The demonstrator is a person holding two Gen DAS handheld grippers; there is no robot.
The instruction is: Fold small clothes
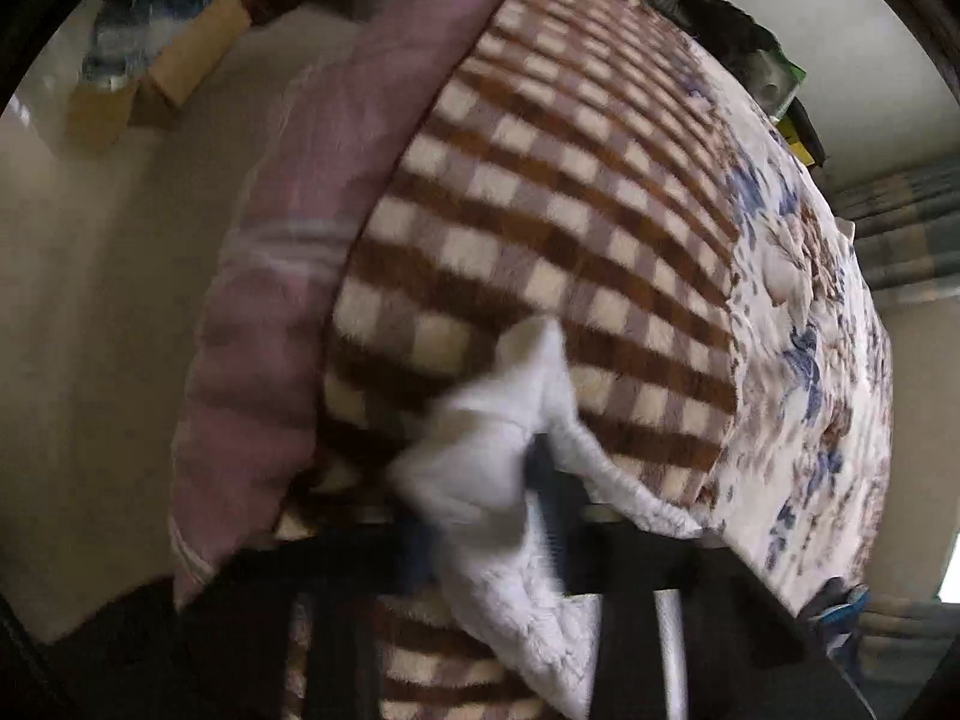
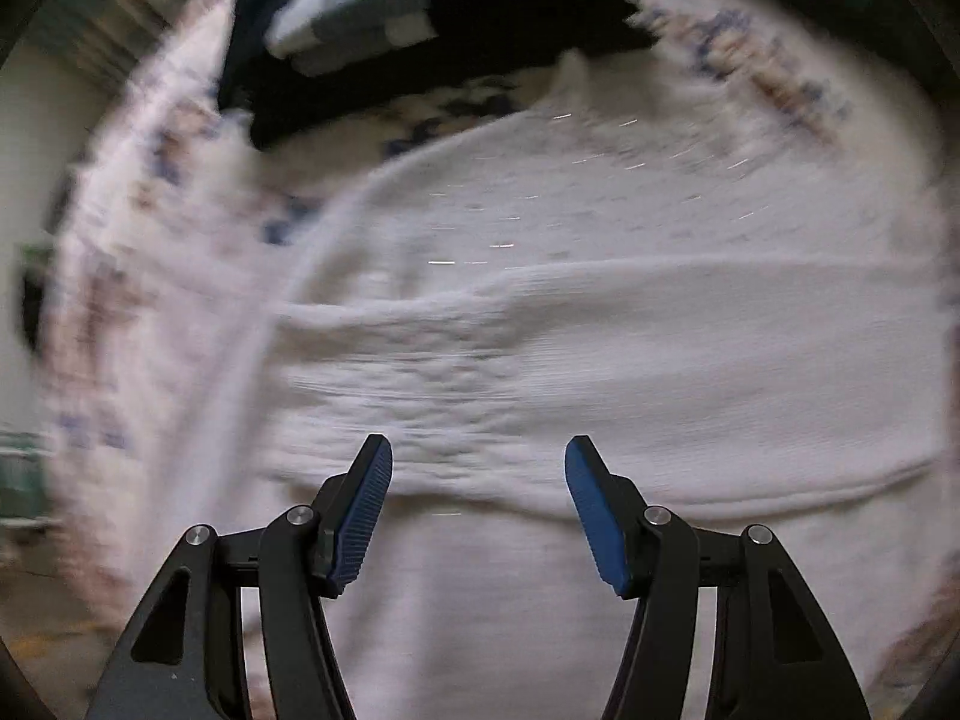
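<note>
A white knitted garment (image 2: 600,348) lies spread on a floral bedspread (image 2: 120,276) in the right wrist view. My right gripper (image 2: 478,462) hovers just above its near part, open and empty, blue pads wide apart. In the left wrist view my left gripper (image 1: 510,498) is shut on a bunched part of the white garment (image 1: 498,450), which drapes over and hides the fingers. It is held up above a brown and cream checked blanket (image 1: 540,240).
A stack of folded dark and grey clothes (image 2: 420,18) lies at the far side of the bedspread. A pink quilt (image 1: 312,240) hangs over the bed's edge by the checked blanket. The floral bedspread (image 1: 804,330) lies to the right. Boxes and clutter (image 1: 162,60) stand on the floor.
</note>
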